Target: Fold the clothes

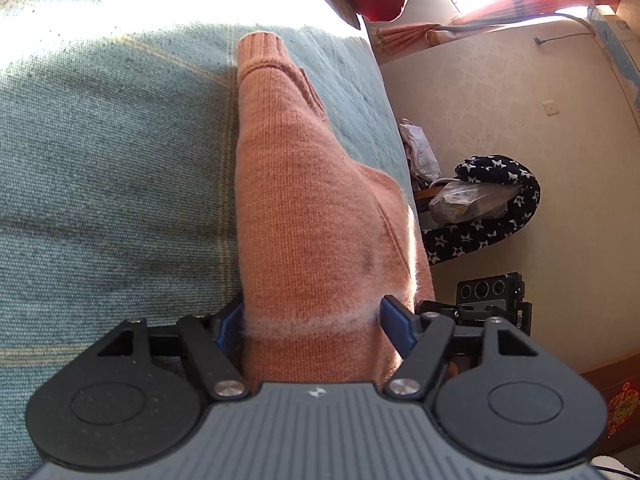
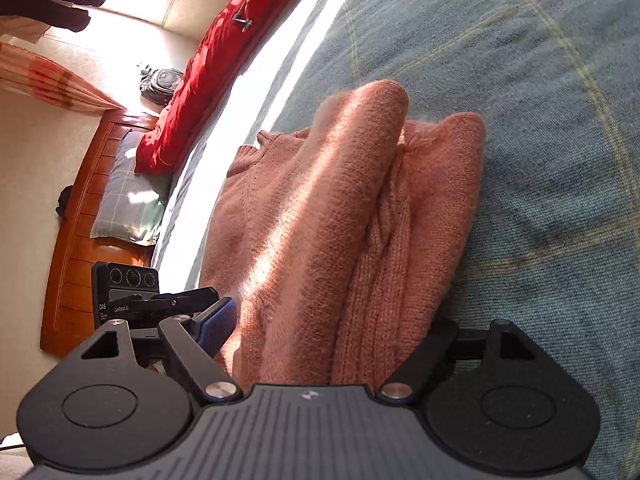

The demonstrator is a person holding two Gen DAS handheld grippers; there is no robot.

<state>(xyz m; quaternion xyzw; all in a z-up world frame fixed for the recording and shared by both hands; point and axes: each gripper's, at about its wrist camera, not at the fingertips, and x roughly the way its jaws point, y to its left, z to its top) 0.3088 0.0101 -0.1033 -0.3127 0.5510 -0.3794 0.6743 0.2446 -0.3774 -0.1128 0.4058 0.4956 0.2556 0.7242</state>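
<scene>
A salmon-pink knit sweater lies folded into a long bundle on the blue-green bedspread. In the left wrist view my left gripper has its near end between its blue pads, which squeeze the knit from both sides. In the right wrist view the sweater shows as stacked folds with a cable-knit strip on top. My right gripper straddles that end, with its left blue pad against the fabric. The knit hides its right pad.
The bed's edge runs just right of the sweater in the left wrist view, with floor, a star-patterned cloth and a plastic bag beyond. A red quilt, a pillow and a wooden headboard lie at the left. Each gripper shows in the other's view.
</scene>
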